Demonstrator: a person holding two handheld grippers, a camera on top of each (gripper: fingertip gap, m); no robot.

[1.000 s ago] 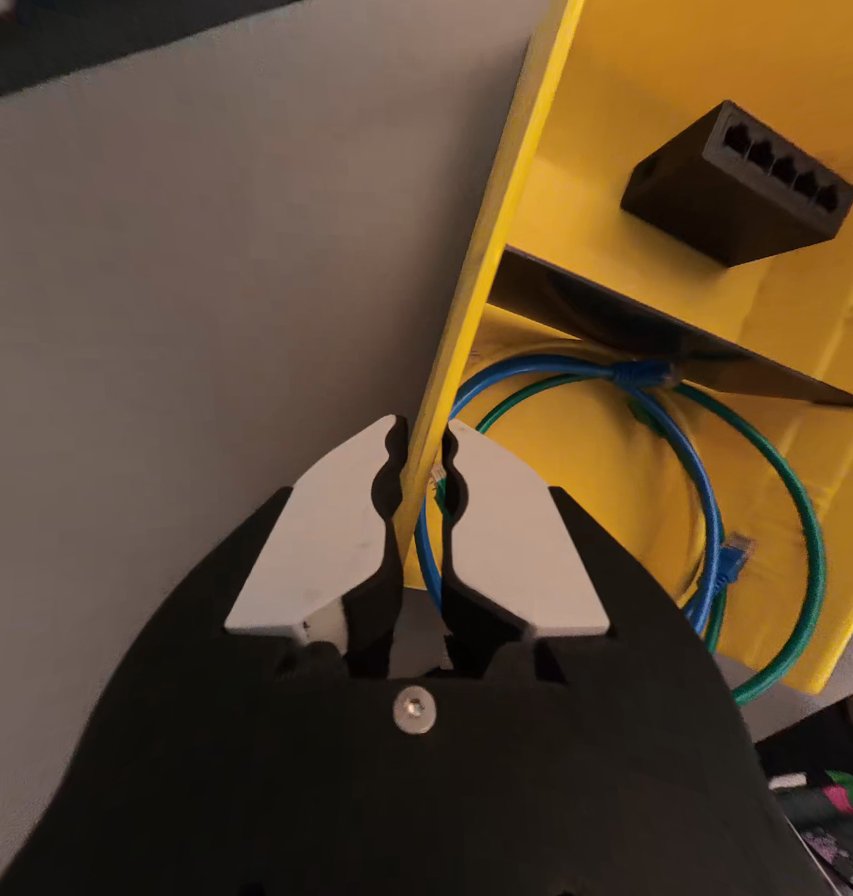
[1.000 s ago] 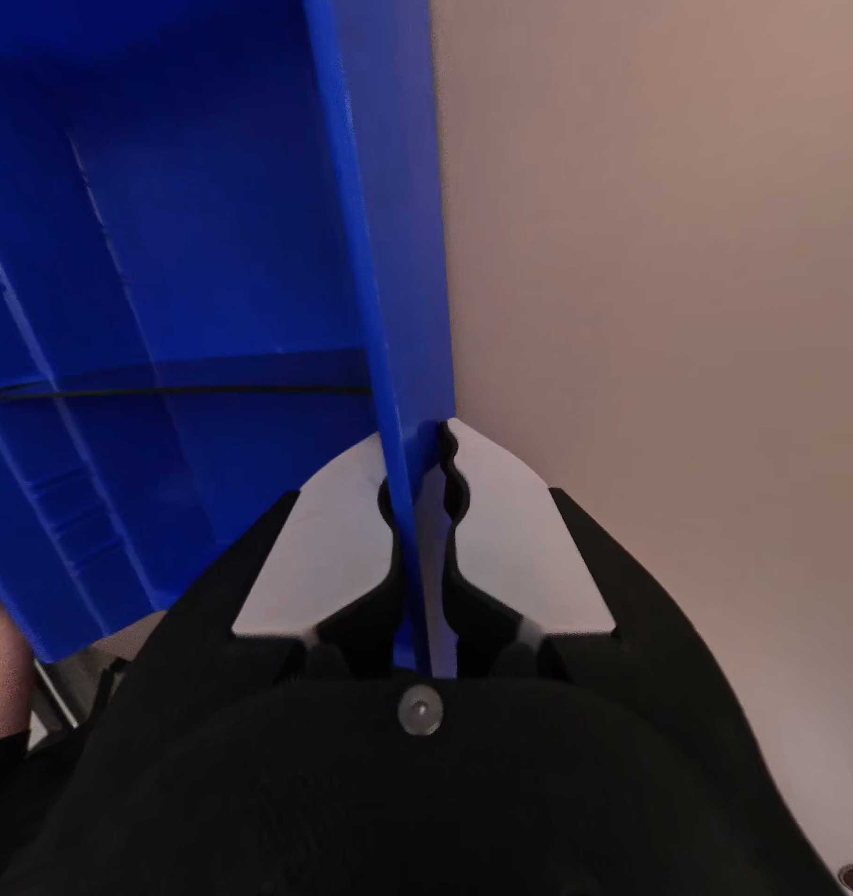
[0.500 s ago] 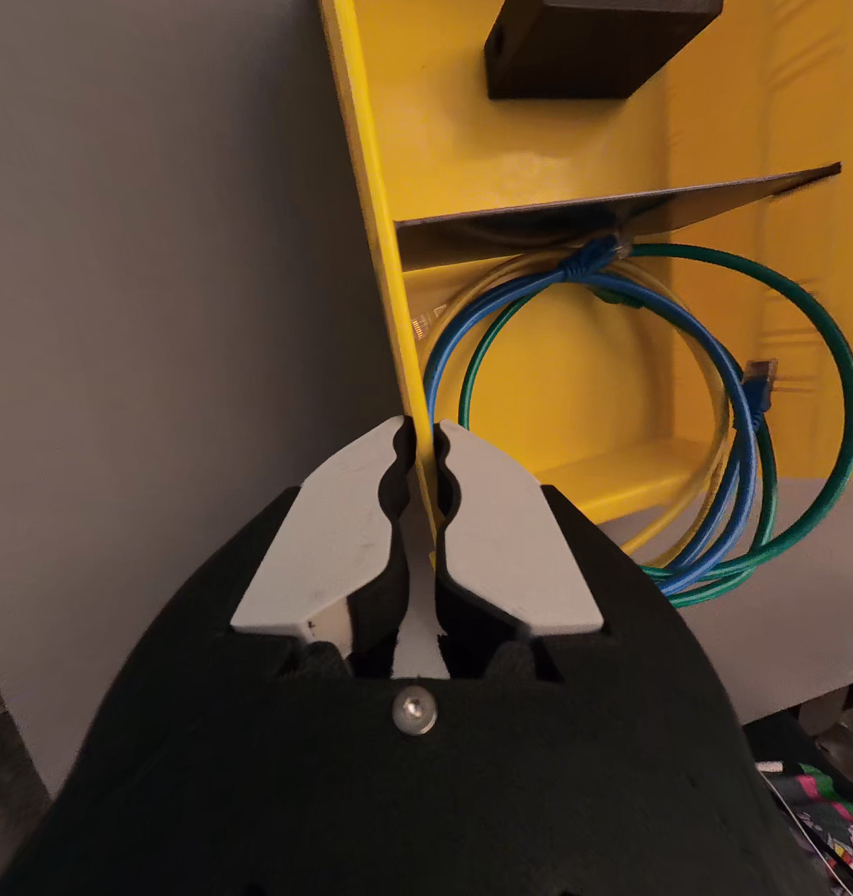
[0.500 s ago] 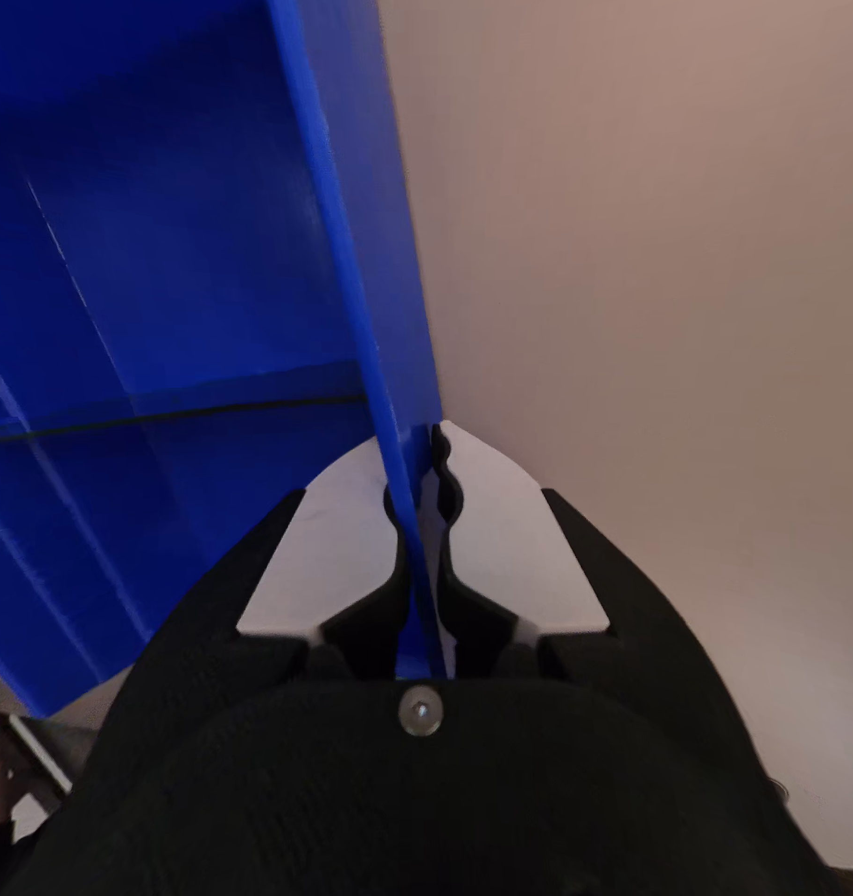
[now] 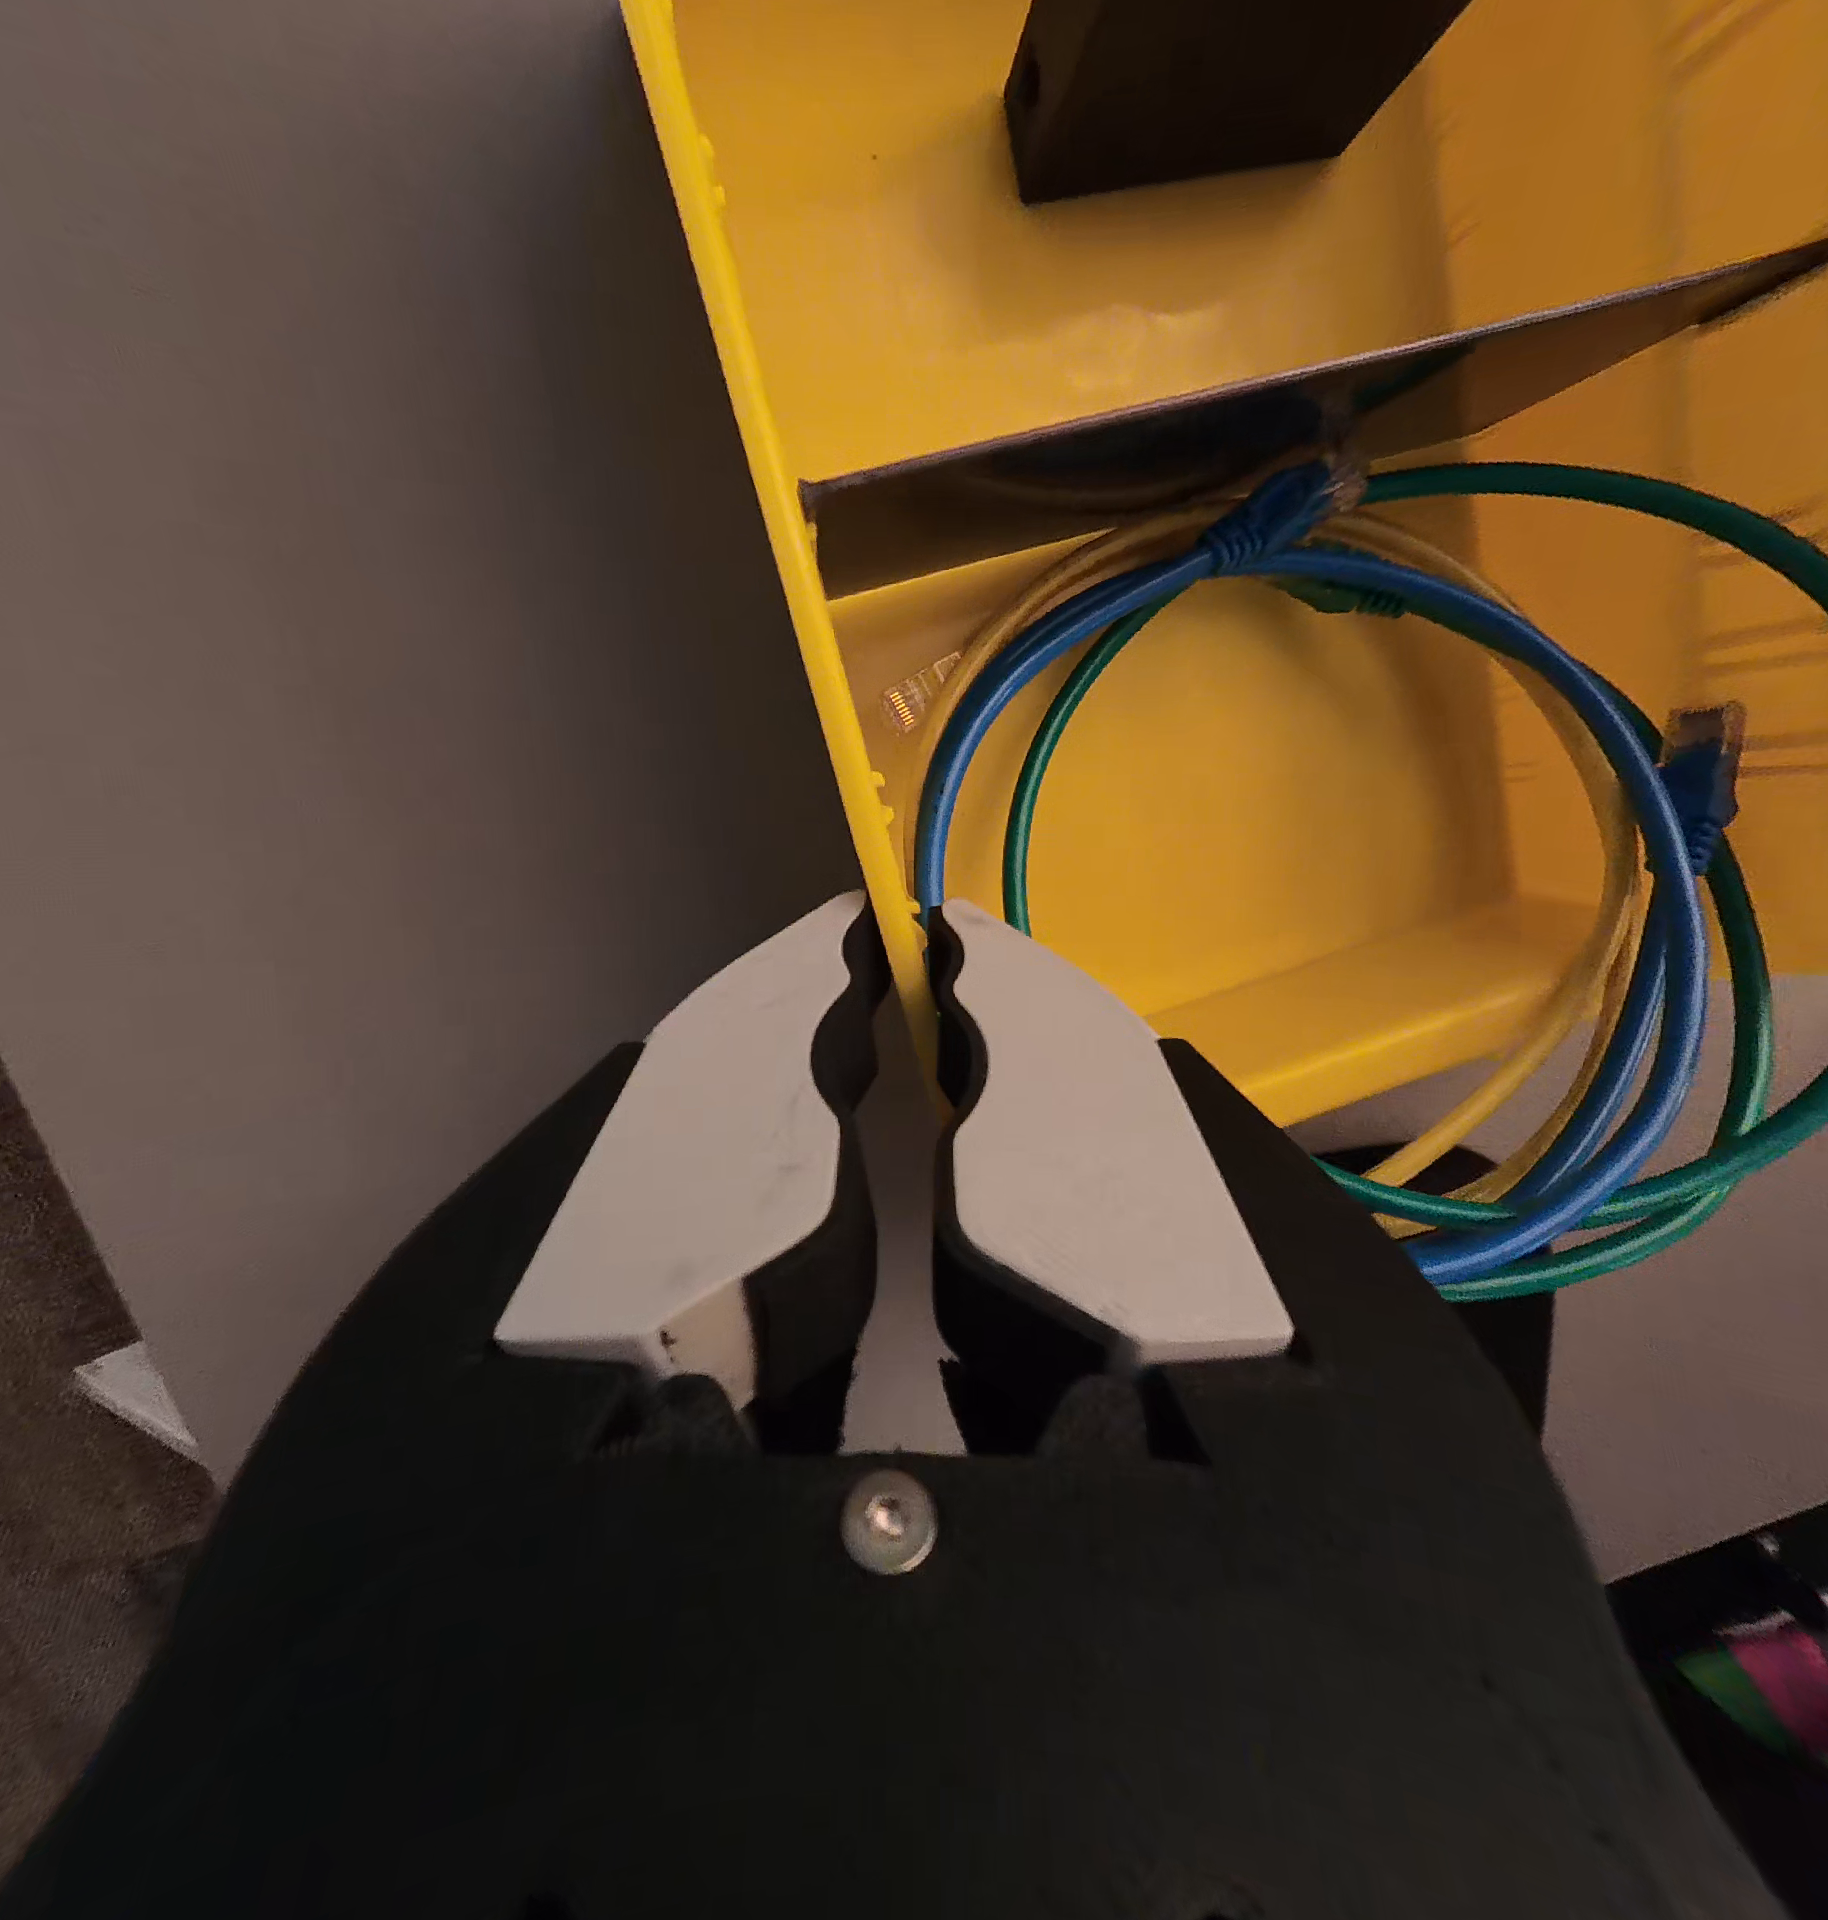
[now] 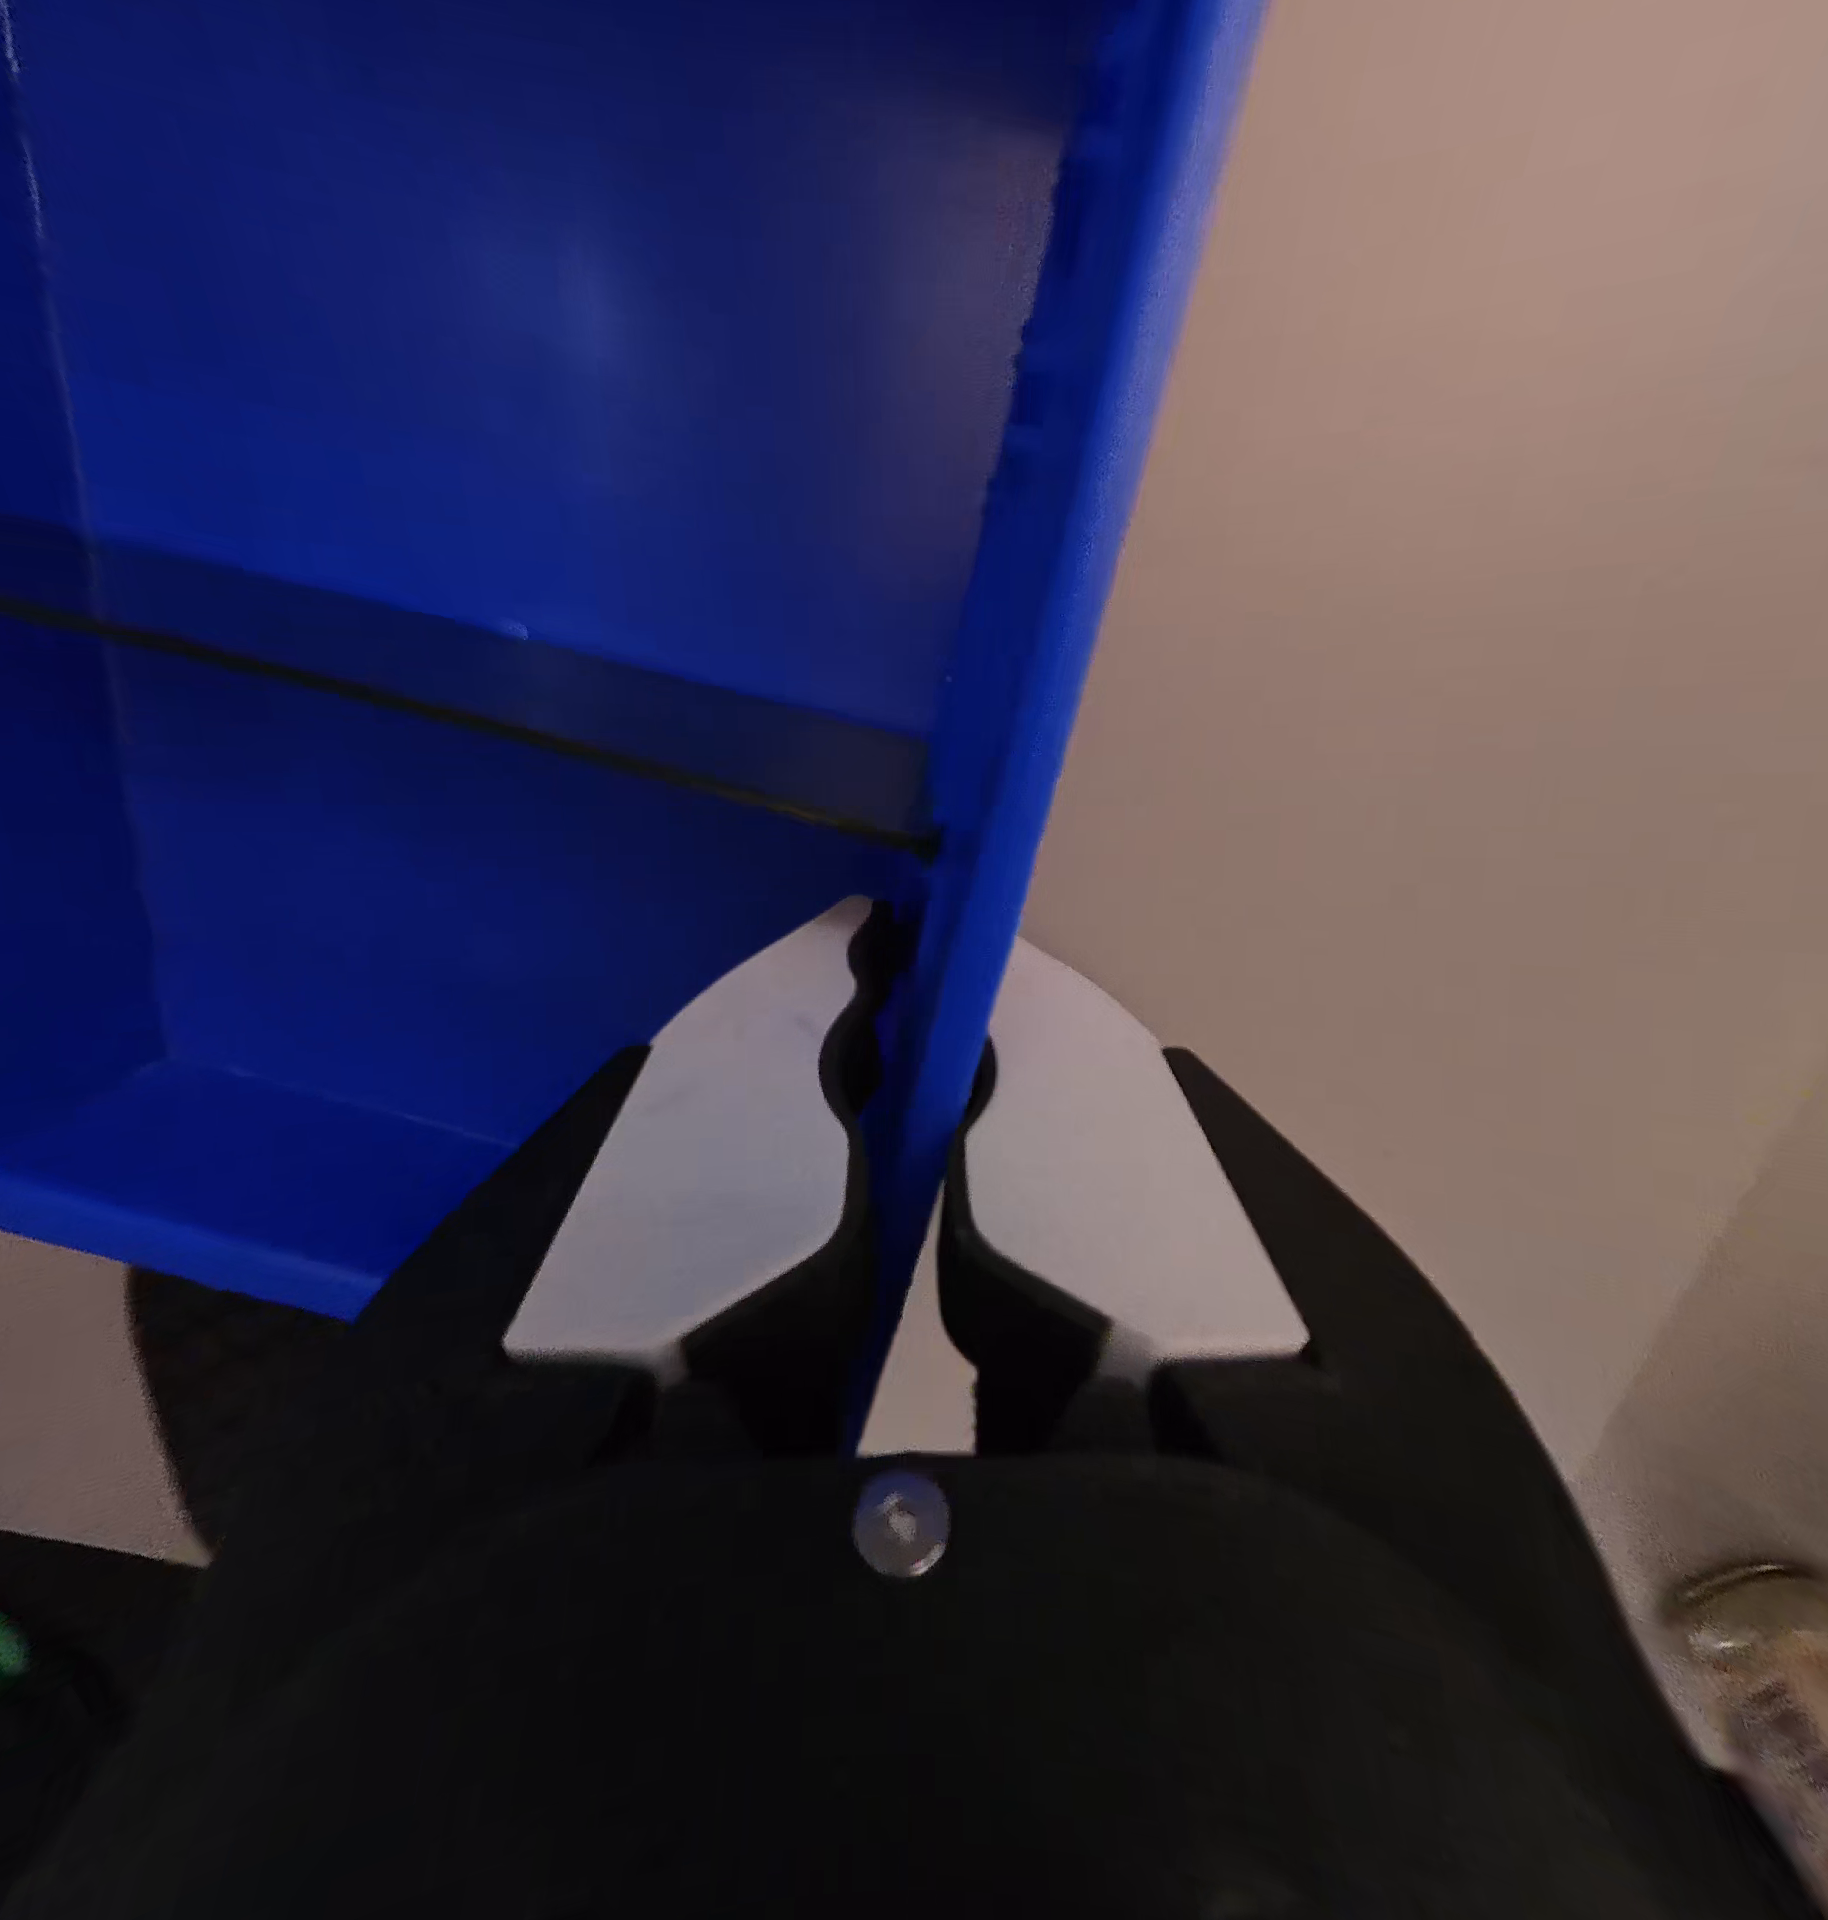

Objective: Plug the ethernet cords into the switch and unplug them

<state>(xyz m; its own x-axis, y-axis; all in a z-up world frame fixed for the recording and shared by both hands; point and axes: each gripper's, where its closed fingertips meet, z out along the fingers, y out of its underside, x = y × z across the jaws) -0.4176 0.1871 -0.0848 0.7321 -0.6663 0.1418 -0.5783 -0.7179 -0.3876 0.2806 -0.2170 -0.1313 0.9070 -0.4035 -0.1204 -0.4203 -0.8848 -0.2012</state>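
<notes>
My left gripper point(image 5: 905, 935) pinches the side wall of the yellow plastic bin point(image 5: 775, 436), my right gripper point(image 6: 931, 935) pinches the blue plastic bin point(image 6: 1003, 935); the small black box switch point(image 5: 1180, 114) sits at the yellow bin's far end, the blue, green and yellow ethernet cords point(image 5: 1294, 566) coil loose by its near edge, so no plugging is done yet.

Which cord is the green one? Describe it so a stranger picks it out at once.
Find the yellow bin held by its side wall in the left gripper. Below its dark divider lies a coil of cords spilling over the bin's lower edge. The green cord makes the widest loop, outside the blue cord and the yellow cord.
</notes>
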